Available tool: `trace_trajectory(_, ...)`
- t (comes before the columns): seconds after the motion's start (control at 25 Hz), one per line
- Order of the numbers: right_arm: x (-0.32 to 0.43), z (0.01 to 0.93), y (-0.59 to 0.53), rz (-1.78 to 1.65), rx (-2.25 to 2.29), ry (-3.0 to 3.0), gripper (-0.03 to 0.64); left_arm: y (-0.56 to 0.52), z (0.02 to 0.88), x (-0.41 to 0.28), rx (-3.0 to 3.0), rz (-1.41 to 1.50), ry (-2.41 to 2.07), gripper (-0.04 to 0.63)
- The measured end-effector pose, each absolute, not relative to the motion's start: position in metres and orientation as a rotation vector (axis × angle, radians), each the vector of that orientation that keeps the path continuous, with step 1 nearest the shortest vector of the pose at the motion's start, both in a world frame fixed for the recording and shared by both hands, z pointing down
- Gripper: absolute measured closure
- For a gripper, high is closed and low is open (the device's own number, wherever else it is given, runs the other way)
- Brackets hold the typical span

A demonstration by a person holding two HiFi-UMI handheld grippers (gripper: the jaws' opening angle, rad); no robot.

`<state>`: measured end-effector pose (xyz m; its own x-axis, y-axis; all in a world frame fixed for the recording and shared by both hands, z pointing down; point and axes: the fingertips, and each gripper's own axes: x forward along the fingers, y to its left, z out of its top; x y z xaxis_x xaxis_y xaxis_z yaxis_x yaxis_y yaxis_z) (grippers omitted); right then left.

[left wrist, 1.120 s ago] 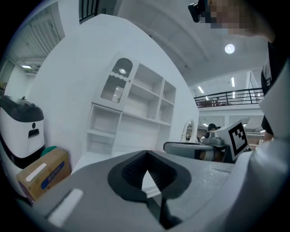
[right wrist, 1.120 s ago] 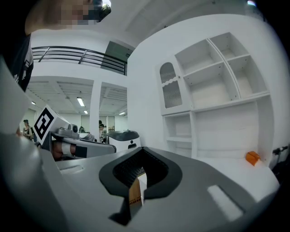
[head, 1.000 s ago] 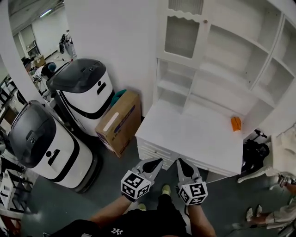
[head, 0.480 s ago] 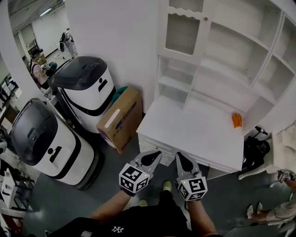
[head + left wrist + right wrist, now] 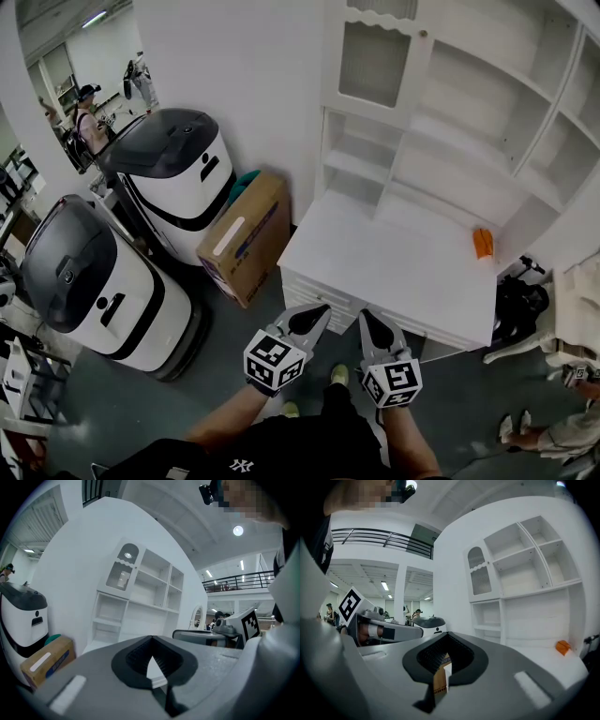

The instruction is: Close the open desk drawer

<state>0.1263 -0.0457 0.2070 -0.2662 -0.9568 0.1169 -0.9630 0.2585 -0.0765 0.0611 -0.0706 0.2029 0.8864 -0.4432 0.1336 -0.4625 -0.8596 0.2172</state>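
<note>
Facing the desk (image 5: 394,272), left tongs (image 5: 323,310) and right tongs (image 5: 364,316) closed, drawer (image 5: 314,300) indistinct.

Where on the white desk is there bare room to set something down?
Nearly the whole desktop is bare, from the front edge back to the shelves; only the orange object sits at its right rear corner. The floor left of the desk is crowded by the cardboard box and a black-topped machine.

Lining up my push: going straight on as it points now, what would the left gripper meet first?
Probably the desk front near its left corner; nothing shows between it and the left gripper. Depth unclear.
</note>
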Motion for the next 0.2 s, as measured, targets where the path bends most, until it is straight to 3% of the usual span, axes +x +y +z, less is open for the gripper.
trace_trajectory(0.2, 0.1281, 0.2090, -0.0473, 0.207, 1.872, -2.454, 0.595, -0.0710, 0.2027, 0.0646, 2.814, 0.110, -0.677, 0.595)
